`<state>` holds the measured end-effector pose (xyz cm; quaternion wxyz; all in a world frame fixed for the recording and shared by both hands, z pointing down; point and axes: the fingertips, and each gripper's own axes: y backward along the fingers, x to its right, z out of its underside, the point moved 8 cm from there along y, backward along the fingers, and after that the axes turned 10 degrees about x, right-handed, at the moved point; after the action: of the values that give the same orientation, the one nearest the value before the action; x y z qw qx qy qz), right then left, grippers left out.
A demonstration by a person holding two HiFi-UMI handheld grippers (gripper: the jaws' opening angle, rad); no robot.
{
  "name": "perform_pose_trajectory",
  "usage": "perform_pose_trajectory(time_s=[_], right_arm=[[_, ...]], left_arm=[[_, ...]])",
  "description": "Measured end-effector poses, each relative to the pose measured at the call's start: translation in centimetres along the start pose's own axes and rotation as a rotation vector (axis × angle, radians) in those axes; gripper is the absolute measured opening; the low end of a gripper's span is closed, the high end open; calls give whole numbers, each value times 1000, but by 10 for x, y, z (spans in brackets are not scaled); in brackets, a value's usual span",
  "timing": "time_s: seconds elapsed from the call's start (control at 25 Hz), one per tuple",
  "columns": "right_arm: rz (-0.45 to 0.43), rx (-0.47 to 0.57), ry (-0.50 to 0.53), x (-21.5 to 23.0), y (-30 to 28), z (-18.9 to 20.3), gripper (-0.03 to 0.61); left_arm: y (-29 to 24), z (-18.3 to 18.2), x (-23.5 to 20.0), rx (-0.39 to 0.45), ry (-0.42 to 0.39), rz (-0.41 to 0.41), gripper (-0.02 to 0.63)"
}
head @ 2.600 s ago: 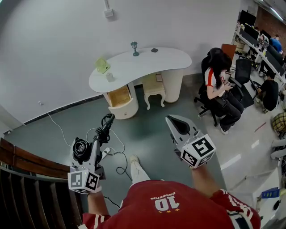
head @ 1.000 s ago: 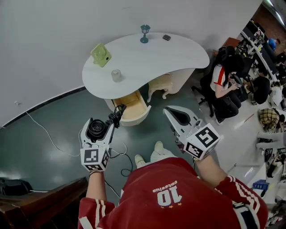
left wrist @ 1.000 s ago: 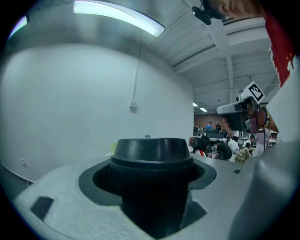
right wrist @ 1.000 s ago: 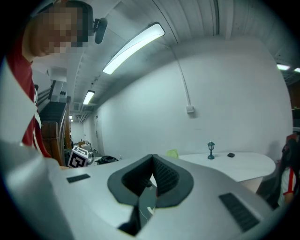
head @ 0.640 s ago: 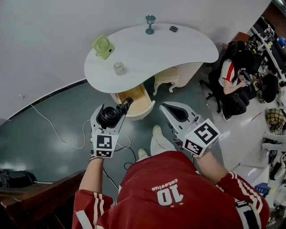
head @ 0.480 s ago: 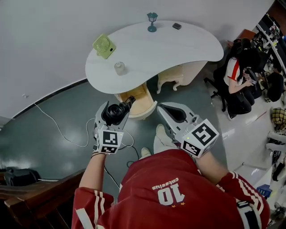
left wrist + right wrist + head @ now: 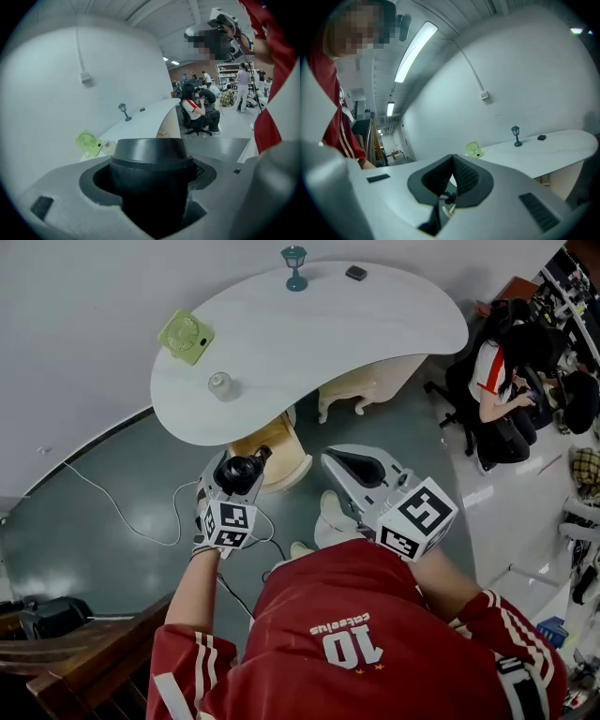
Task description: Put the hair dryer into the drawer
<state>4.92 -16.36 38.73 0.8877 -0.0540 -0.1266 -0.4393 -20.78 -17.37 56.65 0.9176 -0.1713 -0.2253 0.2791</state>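
Observation:
A black hair dryer point(image 7: 236, 474) sits between the jaws of my left gripper point(image 7: 242, 463), which is shut on it. Its round barrel point(image 7: 152, 183) fills the left gripper view, and its cord point(image 7: 255, 542) trails down to the floor. The dryer hangs just in front of the open wooden drawer point(image 7: 279, 437) under the white curved table point(image 7: 309, 324). My right gripper point(image 7: 330, 460) is held level to the right of the drawer. Its pads meet at the tip point(image 7: 452, 159) with nothing between them.
On the table stand a green fan point(image 7: 185, 336), a small jar point(image 7: 220, 384), a little lamp point(image 7: 295, 261) and a dark item point(image 7: 355, 273). A white stool point(image 7: 354, 395) is under the table, a cable point(image 7: 122, 512) crosses the floor, and a seated person point(image 7: 502, 381) is at right.
I have come closer to the table. The left gripper has carried the hair dryer forward, from over the floor to the front of the open drawer. The right gripper stays shut.

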Motion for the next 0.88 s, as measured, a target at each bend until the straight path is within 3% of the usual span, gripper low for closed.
perform_pose_trajectory(time_s=[0.28,0.48,0.6,0.88], right_arm=[[11,-36,-38,35,4,10,6],[-12,-72,-58,46,-2,19,6],[-24,-93,-75,51,-5,24,6],[-38,-131,-92,61,-7,37,6]], left_arm=[[-52,29,17,-121,-168,54,391],[-84,55,25,-203,-218,62,391],[-104,69,31,-257,-240,109,391],[-145,82,50,-301,-415,141,390]])
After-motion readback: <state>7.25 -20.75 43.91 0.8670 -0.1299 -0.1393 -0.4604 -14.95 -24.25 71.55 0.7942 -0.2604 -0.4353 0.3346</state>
